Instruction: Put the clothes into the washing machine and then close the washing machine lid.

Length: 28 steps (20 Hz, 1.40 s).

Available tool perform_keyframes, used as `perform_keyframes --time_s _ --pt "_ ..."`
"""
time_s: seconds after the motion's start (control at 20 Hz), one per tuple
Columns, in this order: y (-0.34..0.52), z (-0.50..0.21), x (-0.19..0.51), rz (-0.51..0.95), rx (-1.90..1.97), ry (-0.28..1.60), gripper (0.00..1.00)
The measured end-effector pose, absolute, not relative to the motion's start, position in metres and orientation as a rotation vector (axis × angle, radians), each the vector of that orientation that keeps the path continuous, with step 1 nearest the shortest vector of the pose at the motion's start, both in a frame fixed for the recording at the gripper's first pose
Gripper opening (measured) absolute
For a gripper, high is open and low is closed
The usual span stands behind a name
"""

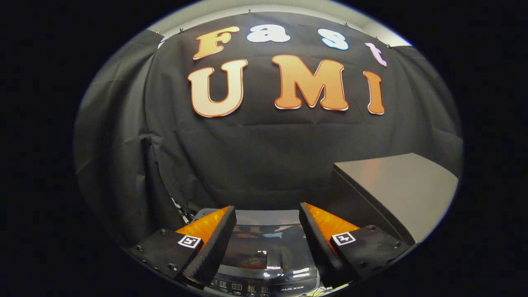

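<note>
Glossy washing machine lid (pixel 264 243) between parted fingers (pixel 214 235)

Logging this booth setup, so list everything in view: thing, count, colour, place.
Glossy dark top-loading washing machine: one, black lid with grey control panel, lid down, below and between the fingers.
Flat grey table top: one, grey, right of the washing machine, beyond the right finger.
Draped black cloth wall: one, black, behind everything.
Loose cables: a few, dark and white, left of the washing machine beside the cloth.
Tool: one, fingers open, spread above the washing machine lid, holding nothing.
</note>
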<state>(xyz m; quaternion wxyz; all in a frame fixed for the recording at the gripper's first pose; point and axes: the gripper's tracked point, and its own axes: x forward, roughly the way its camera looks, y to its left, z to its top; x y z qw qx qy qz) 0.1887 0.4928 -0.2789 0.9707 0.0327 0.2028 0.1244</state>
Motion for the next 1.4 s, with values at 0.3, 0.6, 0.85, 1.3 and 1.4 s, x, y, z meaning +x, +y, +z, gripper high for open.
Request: perform_keyframes --time_s 0.3,0.6,0.85,1.3,1.4 --pt "0.484 -0.209 0.162 0.256 0.062 0.312 0.99" --pt "0.441 -0.145 0.111 0.194 0.084 0.199 0.99" --pt "0.378 -0.105 0.077 0.209 0.079 0.131 0.99" --pt "0.252 -0.069 0.017 0.26 0.031 0.086 0.99" --pt "0.23 -0.068 0.002 0.259 0.032 0.091 0.99"
